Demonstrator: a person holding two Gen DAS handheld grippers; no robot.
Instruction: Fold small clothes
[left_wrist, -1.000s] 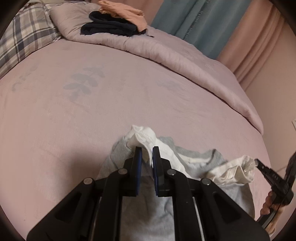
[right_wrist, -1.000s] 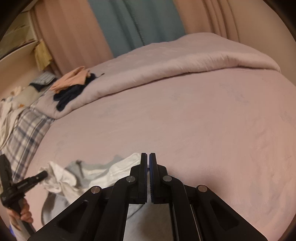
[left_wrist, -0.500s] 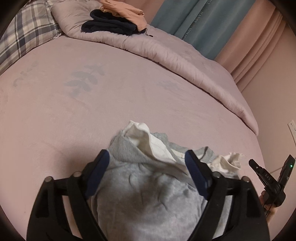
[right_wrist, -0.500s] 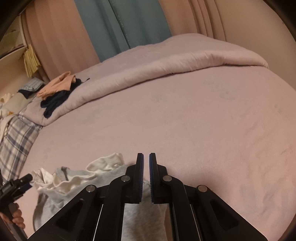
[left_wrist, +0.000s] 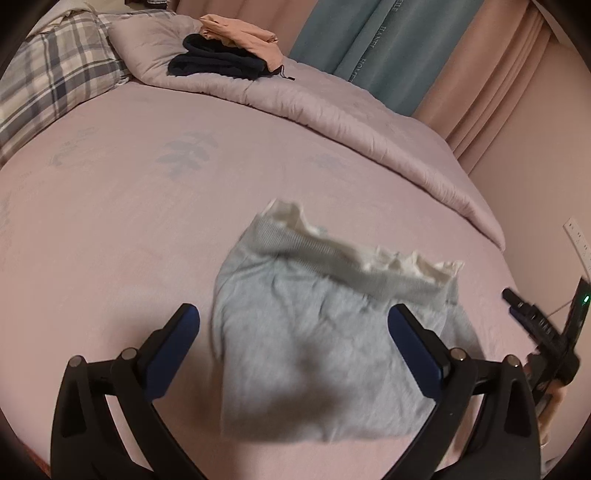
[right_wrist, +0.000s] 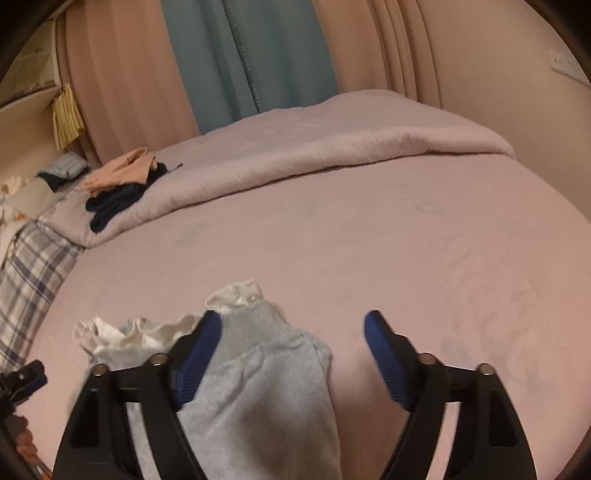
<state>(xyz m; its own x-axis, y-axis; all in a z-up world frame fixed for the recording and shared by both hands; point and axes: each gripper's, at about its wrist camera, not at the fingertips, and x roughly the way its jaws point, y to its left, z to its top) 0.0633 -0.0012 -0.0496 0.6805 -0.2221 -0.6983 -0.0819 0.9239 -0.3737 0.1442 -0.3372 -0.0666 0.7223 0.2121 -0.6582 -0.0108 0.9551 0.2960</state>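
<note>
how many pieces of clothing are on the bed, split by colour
grey with white lining: 1, the small grey knit garment lying folded on the pink bed sheet
dark navy: 1, the folded dark navy garment on the rolled pink duvet
peach: 1, the peach garment on top of the navy one
total: 3

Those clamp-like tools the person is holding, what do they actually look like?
Both look alike. The left tool and the right tool each have two matte black arms that spread in a V, joined by silver rivets. Each finger ends in a dark blue ribbed pad. From the left wrist view, the other handheld unit shows a small green light. No sleeves are visible.
</note>
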